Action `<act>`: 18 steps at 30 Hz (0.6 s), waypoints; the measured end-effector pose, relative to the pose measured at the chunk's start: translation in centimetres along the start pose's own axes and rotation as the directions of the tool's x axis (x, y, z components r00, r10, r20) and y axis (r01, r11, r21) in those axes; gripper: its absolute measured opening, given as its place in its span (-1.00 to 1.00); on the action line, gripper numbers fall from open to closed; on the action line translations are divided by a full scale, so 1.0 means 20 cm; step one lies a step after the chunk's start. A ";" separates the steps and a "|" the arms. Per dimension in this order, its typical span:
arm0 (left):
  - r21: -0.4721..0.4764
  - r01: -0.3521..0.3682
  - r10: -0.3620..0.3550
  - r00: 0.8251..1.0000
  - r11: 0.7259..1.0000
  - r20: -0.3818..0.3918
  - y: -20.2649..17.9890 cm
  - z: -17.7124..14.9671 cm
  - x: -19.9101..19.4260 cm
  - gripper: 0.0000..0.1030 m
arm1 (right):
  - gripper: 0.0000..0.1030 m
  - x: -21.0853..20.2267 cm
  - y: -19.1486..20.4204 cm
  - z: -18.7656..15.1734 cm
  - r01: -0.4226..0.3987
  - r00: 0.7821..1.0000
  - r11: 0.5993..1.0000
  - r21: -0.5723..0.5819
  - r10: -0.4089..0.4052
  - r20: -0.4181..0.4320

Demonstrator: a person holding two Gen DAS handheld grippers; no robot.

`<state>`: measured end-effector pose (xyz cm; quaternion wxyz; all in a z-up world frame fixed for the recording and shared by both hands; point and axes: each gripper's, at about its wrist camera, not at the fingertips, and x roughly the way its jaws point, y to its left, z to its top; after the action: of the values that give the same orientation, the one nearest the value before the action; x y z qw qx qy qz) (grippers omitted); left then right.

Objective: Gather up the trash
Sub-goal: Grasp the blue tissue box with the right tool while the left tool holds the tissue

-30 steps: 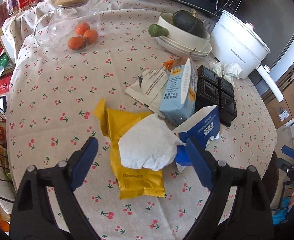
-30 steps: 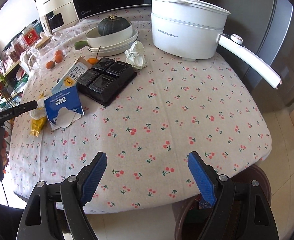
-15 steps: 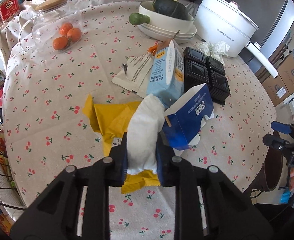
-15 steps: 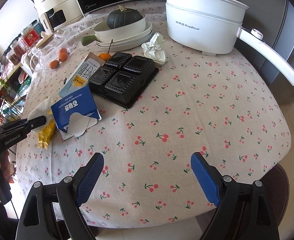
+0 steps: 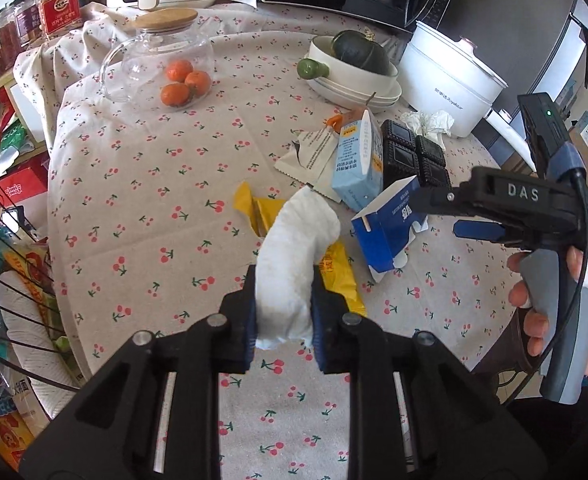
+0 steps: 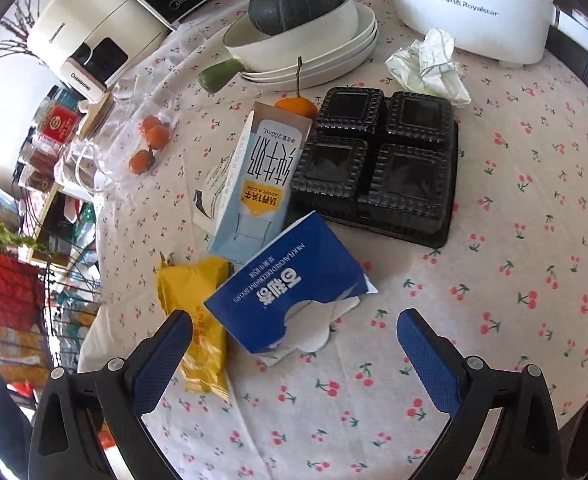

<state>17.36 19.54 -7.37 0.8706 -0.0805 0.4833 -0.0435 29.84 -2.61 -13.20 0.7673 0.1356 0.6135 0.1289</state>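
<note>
Lifted since before, white tissue [image 5: 294, 264] points away; left gripper [image 5: 283, 320] clamps it.

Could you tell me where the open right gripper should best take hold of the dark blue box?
Probably from above, across the blue box's narrow body, midway along. It lies tilted and torn open, propped on the milk carton; the right gripper stands wide open before its torn end.
</note>
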 end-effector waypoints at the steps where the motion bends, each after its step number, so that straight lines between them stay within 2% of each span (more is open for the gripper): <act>1: -0.004 -0.001 0.001 1.000 1.000 -0.002 0.01 0.00 0.00 -0.54 | 1.00 0.03 0.02 0.01 0.004 1.000 1.000 0.017 -0.004 0.006; 6: -0.025 0.003 -0.004 1.000 1.000 -0.009 0.05 -0.02 -0.01 -0.54 | 1.00 0.15 0.09 0.03 0.068 0.998 0.996 0.056 -0.068 0.011; 8: -0.030 0.006 -0.006 1.000 1.000 -0.009 0.06 -0.02 -0.01 -0.54 | 1.00 0.19 0.09 0.01 0.126 0.992 0.991 0.036 -0.126 0.008; 11: -0.031 0.008 -0.008 1.000 0.999 -0.010 0.07 -0.02 -0.02 -0.54 | 0.97 0.24 0.06 -0.04 0.170 0.985 0.985 0.018 -0.170 -0.010; 15: -0.020 0.009 -0.009 1.000 1.000 -0.015 0.05 -0.03 -0.02 -0.54 | 0.61 0.21 0.02 -0.11 0.215 0.977 0.977 -0.020 -0.214 0.012; 18: -0.009 0.012 -0.012 1.000 1.000 -0.020 0.02 -0.04 -0.01 -0.54 | 0.56 0.17 -0.01 -0.14 0.221 0.975 0.973 -0.061 -0.221 0.013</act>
<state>16.53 19.83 -7.65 0.8651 -0.0866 0.4918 -0.0474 27.83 -1.52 -16.95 0.7826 0.0430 0.6181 0.0611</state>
